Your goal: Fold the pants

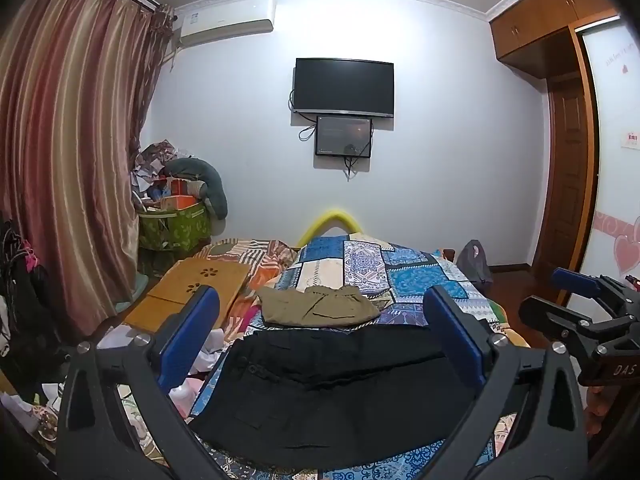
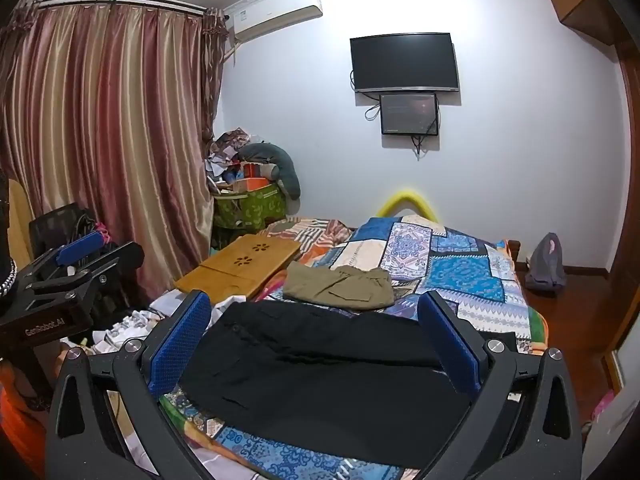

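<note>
Black pants [image 1: 332,392] lie flat below both spread tongs, seemingly untouched.

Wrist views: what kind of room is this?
A home bedroom, most likely. A bed under a patchwork quilt holds the black pants and folded khaki pants; a TV hangs on the wall, and full-length curtains cover the window side.

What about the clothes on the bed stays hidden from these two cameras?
- Black pants: near edge hidden behind the left tongs in the left view; cut off low in the right view.
- Khaki garment: folded, type unclear.
- Small screen: text too small.
</note>
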A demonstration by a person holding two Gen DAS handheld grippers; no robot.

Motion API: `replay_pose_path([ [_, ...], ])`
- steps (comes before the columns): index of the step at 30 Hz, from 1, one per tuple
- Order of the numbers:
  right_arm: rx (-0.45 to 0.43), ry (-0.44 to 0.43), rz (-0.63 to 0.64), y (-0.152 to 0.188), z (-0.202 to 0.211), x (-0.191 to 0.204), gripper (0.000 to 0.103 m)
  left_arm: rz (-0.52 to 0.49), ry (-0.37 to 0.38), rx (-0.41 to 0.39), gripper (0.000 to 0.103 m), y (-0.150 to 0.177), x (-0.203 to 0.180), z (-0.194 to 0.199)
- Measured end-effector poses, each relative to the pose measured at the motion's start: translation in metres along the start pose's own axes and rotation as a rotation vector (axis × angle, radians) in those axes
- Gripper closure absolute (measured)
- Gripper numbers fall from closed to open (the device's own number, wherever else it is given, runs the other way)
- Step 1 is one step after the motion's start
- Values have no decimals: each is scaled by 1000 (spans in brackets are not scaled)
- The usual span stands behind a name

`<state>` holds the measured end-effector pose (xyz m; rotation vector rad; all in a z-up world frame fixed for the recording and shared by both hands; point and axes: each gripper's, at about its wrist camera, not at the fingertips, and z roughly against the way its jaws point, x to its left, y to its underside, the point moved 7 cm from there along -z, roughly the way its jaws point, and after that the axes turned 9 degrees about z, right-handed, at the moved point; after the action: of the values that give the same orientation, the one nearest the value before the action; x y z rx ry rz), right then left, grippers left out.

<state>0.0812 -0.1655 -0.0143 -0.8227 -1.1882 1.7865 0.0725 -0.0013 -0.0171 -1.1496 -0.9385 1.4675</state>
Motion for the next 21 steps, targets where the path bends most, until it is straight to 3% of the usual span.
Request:
replay_pose_path([
  [21,-13,2,-21,-3,-1,-6,0,-24,13,-8,0,-1,-4,6],
])
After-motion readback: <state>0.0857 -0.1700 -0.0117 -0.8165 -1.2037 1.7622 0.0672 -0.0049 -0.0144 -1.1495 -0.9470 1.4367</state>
